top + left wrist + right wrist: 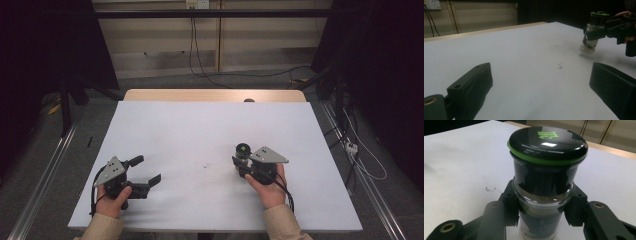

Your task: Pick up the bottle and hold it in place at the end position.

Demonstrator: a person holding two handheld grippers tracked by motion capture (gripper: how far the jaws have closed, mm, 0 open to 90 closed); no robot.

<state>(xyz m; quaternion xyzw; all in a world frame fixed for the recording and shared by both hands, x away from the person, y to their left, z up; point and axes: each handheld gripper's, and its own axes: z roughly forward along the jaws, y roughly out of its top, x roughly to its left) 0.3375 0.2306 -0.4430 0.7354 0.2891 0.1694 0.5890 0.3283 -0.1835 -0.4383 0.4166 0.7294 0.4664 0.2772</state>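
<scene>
Now, your landmark: the dark smudge (206, 165) on the white table (200, 125), near the middle; every place below is given from it.
Jar: a glass spice jar (544, 195) with a black lid ringed in green sits in your right gripper (243, 162), on the right-hand side of the smudge in the high view and near it.
Jar height: in the left gripper view the jar's (592, 35) base looks just clear of the table, with a shadow under it; I judge it lifted, though only barely.
Right gripper: its jaws are clamped on the glass body below the lid, one pad on each side, closed as far as the jar allows.
Left gripper: your left gripper (148, 172) rests to the left of the smudge, well apart from it, jaws spread wide with nothing between them.
Step in hand: judged from this, you are carrying the jar off the table.
Doing it well: keep the squeeze steady, since glass is slick and the pads sit low on the body; raise it straight before you travel sideways.
Wrist: hold it level so the powder inside does not shift the weight.
Long axis: it runs base to lid, close to vertical, leaning slightly.
Pointing: the lid faces up, the base faces down at the table.
Lid: seated on the jar.
</scene>
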